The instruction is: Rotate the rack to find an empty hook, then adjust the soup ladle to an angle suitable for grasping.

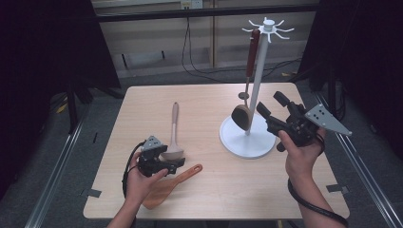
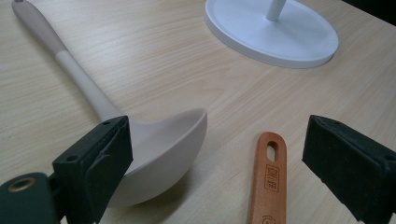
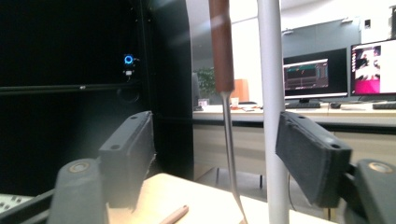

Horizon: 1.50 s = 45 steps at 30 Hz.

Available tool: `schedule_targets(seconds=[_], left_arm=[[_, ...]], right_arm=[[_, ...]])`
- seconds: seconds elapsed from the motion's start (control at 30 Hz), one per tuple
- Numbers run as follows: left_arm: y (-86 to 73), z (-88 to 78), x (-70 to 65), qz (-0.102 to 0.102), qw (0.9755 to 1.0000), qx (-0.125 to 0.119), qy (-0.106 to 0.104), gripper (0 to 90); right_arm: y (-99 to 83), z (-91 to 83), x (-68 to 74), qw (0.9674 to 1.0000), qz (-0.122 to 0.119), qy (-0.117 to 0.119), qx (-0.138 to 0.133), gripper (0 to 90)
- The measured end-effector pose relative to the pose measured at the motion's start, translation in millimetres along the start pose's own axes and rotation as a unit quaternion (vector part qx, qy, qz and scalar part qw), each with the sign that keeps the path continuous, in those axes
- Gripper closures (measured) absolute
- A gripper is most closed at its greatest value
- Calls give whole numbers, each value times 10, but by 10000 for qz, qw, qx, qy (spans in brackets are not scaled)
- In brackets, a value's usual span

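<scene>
A white utensil stand [image 1: 257, 80] rises from a round base [image 1: 233, 141] at the table's right. A brown-handled ladle [image 1: 252, 52] hangs from its top hooks, bowl [image 1: 242, 117] low beside the pole. My right gripper [image 1: 272, 104] is open and held in the air just right of the pole. In the right gripper view, the ladle's shaft [image 3: 229, 135] and the pole [image 3: 273, 116] stand between the open jaws, untouched. My left gripper [image 1: 177, 164] rests open on the table. Between its jaws lie a beige ladle's bowl [image 2: 163, 149] and an orange wooden spatula's handle [image 2: 270, 182].
The light wooden table [image 1: 209, 102] has dark curtains at both sides and metal rails on the floor. Cables run across the floor behind it. The spatula's blade [image 1: 159, 194] lies near the front edge. Monitors [image 3: 317, 77] glow far off in the right gripper view.
</scene>
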<state>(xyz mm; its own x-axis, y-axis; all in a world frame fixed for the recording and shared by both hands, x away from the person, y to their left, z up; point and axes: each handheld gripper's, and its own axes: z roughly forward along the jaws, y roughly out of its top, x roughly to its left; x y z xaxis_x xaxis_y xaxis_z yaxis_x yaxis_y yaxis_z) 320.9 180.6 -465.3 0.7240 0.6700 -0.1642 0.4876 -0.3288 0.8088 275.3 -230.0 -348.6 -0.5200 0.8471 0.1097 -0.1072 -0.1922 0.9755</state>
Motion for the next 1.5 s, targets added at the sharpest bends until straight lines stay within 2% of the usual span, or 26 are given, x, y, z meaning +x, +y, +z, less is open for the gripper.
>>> schedule_targets(seconds=[0.17, 0.2, 0.63, 0.73, 0.8, 0.87, 1.0, 1.3, 1.37, 1.5], left_arm=[[-8, -2, -3, -12, 10000, 10, 10, 81], [2, -7, -11, 9, 10000, 9, 14, 81], [-6, -5, 4, -8, 10000, 12, 49, 81], [0, -5, 7, -15, 10000, 10, 50, 81], [1, -6, 12, -17, 10000, 3, 34, 81], [6, -12, 27, -4, 10000, 11, 62, 81], [31, -23, 60, -22, 10000, -38, 80, 81], [119, 4, 103, -27, 9999, -75, 105, 81], [152, 19, 134, -68, 9998, -107, 139, 80], [177, 47, 187, -72, 9998, -72, 177, 80]], right_arm=[[-88, -54, -9, 9999, 57, 26, 139, 236], [-127, -77, -12, 9997, 36, 16, 233, 227], [-350, -173, -31, 9980, -12, 97, 620, 165], [-427, -194, -42, 9970, 68, 143, 764, 142], [-445, -200, -43, 9967, 64, 150, 795, 135], [-498, -221, -48, 9951, 43, 151, 976, 116], [-556, -241, -51, 9936, 46, 196, 1113, 97], [-607, -269, -90, 9920, 15, 212, 1246, 72], [-638, -271, -111, 9909, -64, 194, 1330, 70], [-677, -270, -127, 9905, 6, 220, 1361, 70]])
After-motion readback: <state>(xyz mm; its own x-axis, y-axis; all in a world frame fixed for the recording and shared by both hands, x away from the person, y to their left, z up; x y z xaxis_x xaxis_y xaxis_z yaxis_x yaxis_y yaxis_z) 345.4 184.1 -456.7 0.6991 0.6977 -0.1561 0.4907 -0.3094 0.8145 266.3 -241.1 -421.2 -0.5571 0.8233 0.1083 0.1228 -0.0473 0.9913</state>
